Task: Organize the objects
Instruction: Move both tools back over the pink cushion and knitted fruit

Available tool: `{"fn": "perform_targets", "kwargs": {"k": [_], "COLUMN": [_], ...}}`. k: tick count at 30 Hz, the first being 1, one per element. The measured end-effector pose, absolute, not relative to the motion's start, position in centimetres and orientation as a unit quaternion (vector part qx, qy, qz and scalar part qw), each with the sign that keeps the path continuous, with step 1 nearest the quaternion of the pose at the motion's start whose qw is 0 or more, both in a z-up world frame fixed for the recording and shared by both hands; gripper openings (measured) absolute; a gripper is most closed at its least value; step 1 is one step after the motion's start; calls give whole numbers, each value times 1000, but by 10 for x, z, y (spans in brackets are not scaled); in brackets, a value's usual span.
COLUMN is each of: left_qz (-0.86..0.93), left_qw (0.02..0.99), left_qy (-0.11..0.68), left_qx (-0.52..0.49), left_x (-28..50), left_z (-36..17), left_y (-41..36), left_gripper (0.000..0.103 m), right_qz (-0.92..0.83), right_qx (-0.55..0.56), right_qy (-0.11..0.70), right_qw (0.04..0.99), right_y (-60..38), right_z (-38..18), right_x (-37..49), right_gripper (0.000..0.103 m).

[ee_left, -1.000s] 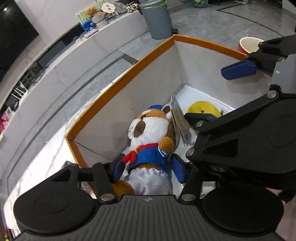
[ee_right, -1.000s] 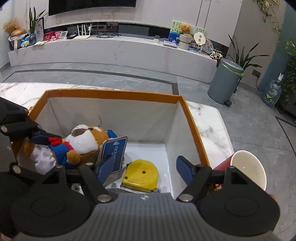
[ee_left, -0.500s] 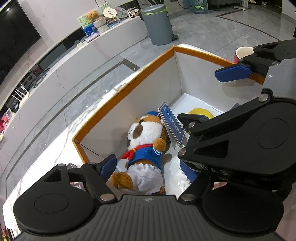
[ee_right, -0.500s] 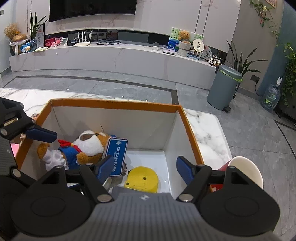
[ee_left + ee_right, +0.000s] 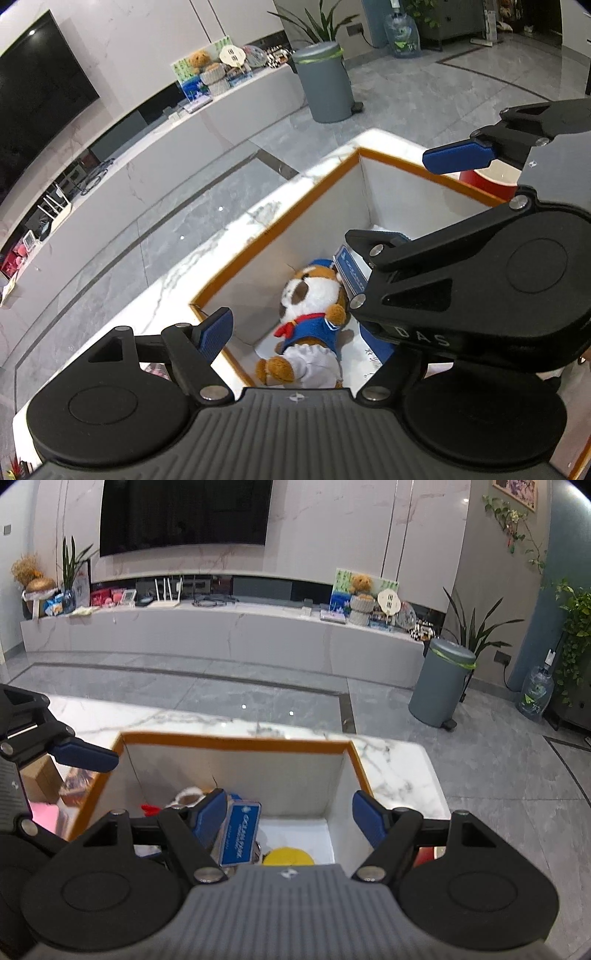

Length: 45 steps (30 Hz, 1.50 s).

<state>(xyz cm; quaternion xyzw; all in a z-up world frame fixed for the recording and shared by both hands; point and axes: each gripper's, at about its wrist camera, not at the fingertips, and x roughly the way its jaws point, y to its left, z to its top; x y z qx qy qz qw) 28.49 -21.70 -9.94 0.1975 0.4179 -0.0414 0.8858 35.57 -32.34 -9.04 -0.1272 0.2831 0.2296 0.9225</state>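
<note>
Both grippers raised above box (image 5: 236,740), plush dog (image 5: 310,314) left-view only

We are in a home living room: wall-mounted television (image 5: 183,515) at upper left, long marble media console (image 5: 221,631) beneath, potted plants (image 5: 476,627) and pedal bin (image 5: 441,685) at right

A large dark television (image 5: 184,515) hangs on a white marble-look wall (image 5: 332,535) above a long, low white media console (image 5: 221,635). Glossy grey floor tiles (image 5: 498,768) reflect ceiling lights, and a grey pedal bin (image 5: 441,685) stands beside a leafy potted plant (image 5: 476,627).
</note>
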Motion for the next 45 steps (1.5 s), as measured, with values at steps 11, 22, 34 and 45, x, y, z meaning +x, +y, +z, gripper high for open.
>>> {"fn": "perform_targets", "kwargs": {"k": [11, 22, 34, 45], "left_qz": [-43, -38, -26, -22], "left_qw": [904, 906, 916, 921], "left_qy": [384, 384, 380, 383], "left_qx": [185, 172, 125, 74], "left_x": [266, 243, 207, 182], "left_z": [-79, -72, -89, -113], "left_y": [-204, -174, -136, -103], "left_gripper": [91, 92, 92, 92], "right_qz": [253, 294, 363, 399], "right_qx": [-109, -101, -132, -163], "right_qy": [235, 208, 211, 239], "right_qw": [932, 928, 898, 870], "right_y": [-314, -290, -254, -224], "right_z": [-67, -53, -63, -88], "right_x": [334, 304, 265, 248], "right_gripper": [76, 76, 77, 77]}}
